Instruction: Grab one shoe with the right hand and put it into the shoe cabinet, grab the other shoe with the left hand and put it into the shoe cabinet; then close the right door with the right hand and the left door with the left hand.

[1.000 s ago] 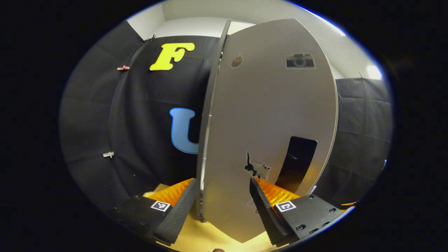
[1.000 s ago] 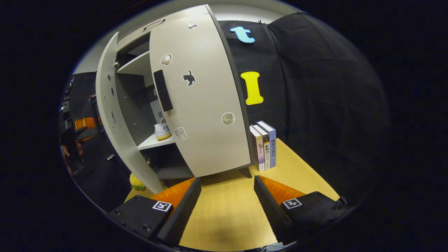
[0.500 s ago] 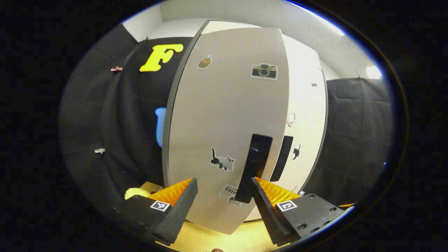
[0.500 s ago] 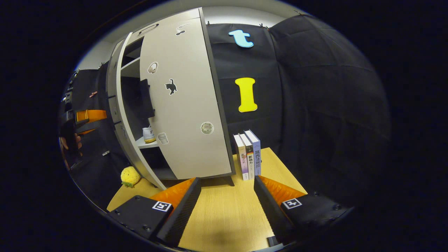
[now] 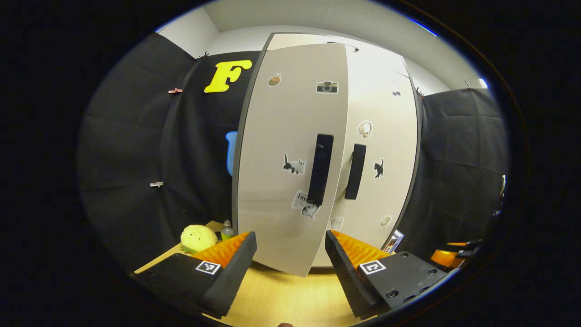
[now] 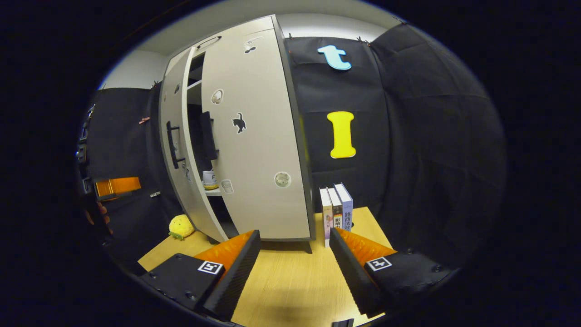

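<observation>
The shoe cabinet stands on the wooden table against the black booth wall, seen straight ahead in my left gripper view. To its left on the table lie a yellow plush toy and a small bottle. The left door hangs slightly ajar, its lower edge standing out from the front, while the right door lies flush. My left gripper hovers before the doors, fingers spread wide and holding nothing. In my right gripper view, a shoe rests on a shelf inside, visible through the gap between the doors. Three books stand upright just beside the cabinet's right side. My right gripper hangs over the table, fingers apart and empty.
</observation>
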